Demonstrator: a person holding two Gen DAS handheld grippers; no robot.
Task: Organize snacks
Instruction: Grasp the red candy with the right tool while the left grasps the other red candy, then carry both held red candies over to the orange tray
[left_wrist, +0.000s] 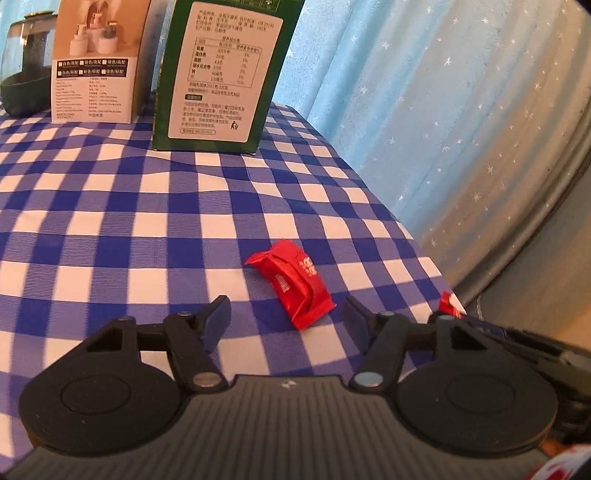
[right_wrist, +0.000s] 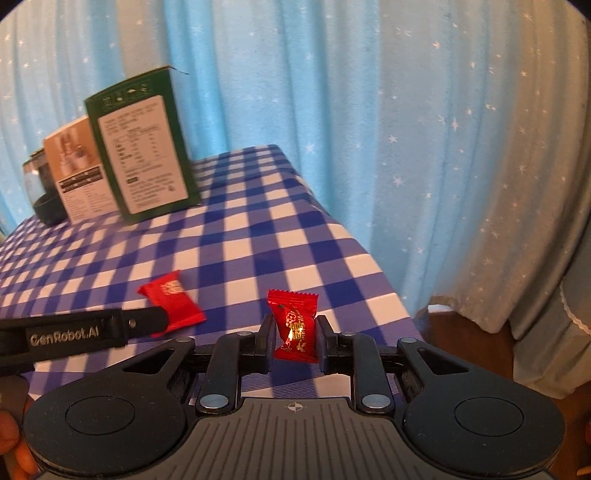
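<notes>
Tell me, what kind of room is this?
Probably a home: a table under a blue checked tablecloth, a starry blue curtain behind, and a green carton near red candy.

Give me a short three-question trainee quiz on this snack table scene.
1. True or false: the right gripper is shut on a red candy.
2. What lies between the left gripper fingers? A) second red candy B) green box C) nothing
3. Fill in: the left gripper fingers do not yet ____ that candy.

Key: 1 true; 2 A; 3 touch
</notes>
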